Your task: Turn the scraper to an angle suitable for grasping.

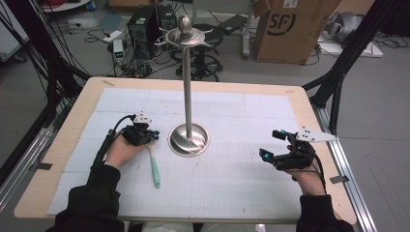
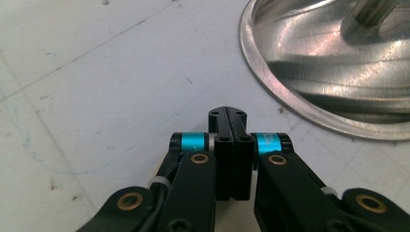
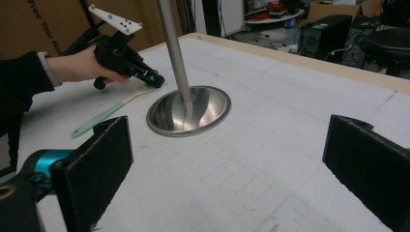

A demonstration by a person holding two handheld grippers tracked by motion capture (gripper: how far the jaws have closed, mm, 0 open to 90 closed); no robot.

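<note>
Left gripper [image 1: 151, 137] has its jaws fully closed at the pale head of the green-handled spatula [image 1: 154, 169], which lies flat on the table [image 1: 241, 193] beside the stand [image 1: 188, 140], presumably pinching it for lifting; right gripper [image 1: 270, 145] hangs open, unused.

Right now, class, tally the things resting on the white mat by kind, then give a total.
Metal stand: 1
Mint-handled utensil: 1
Total: 2
</note>
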